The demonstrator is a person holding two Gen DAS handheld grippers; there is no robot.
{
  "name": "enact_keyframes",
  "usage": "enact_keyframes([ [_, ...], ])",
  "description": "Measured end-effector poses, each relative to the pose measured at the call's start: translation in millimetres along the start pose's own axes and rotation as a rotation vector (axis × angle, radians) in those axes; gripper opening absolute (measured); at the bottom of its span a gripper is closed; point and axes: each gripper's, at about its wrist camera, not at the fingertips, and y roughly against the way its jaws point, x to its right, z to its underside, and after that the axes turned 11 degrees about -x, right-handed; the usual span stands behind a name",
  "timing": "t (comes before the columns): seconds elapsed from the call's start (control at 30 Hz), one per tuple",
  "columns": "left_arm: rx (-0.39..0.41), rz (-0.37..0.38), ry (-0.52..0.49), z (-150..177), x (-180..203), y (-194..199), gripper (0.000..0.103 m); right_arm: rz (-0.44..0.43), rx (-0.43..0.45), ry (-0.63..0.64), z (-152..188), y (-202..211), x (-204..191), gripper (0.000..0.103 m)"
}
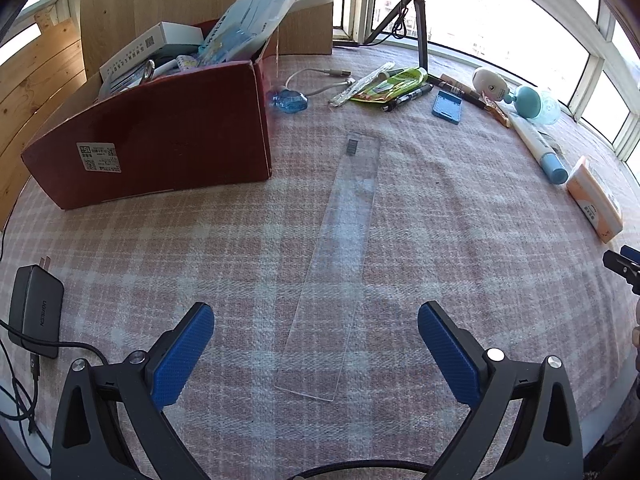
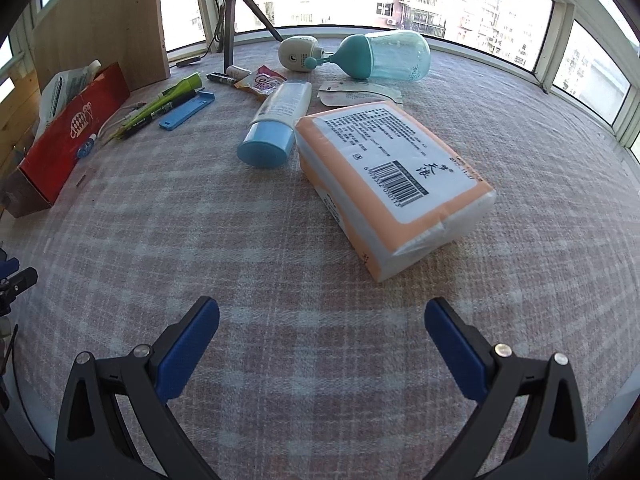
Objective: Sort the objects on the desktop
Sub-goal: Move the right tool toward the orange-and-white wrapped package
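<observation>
My left gripper (image 1: 316,314) is open, low over the plaid cloth, with the near end of a clear plastic ruler (image 1: 336,264) lying between its fingers. A red cardboard box (image 1: 160,136) stuffed with packets stands to the far left. My right gripper (image 2: 322,312) is open and empty, a little short of an orange-and-white tissue pack (image 2: 392,176). Beyond the pack lie a white tube with a blue cap (image 2: 276,124), a teal bottle (image 2: 384,56) on its side, a blue flat case (image 2: 188,110) and pens (image 2: 160,108).
A black charger (image 1: 34,310) with its cable lies at the left edge. A tripod (image 2: 232,12) stands at the back by the window. A wooden panel (image 1: 160,0) rises behind the red box. The other gripper's tip (image 1: 624,266) shows at the right edge.
</observation>
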Motion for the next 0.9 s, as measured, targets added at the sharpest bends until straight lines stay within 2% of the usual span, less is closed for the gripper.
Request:
enact_keyframes([
  [0.23, 0.067, 0.062, 0.025, -39.2, 4.5, 35.5, 0.102, 0.016, 0.040, -0.059, -16.9, 36.9, 27.9, 0.103],
  [0.33, 0.097, 0.074, 0.043, -55.9, 5.4, 53.7, 0.102, 0.012, 0.058, -0.082, -23.3, 54.0, 32.8, 0.103],
  [0.47, 0.120, 0.127, 0.059, -73.2, 7.3, 77.5, 0.102, 0.037, 0.093, -0.074, -33.2, 81.0, 31.6, 0.103],
  [0.7, 0.157, 0.149, -0.038, -106.0, 37.4, 117.4, 0.102, 0.050, 0.153, -0.020, -67.0, 130.5, 40.6, 0.103],
  [0.9, 0.205, 0.164, -0.121, -135.3, 85.9, 148.5, 0.102, 0.039, 0.175, 0.052, -109.8, 151.3, 57.1, 0.103],
])
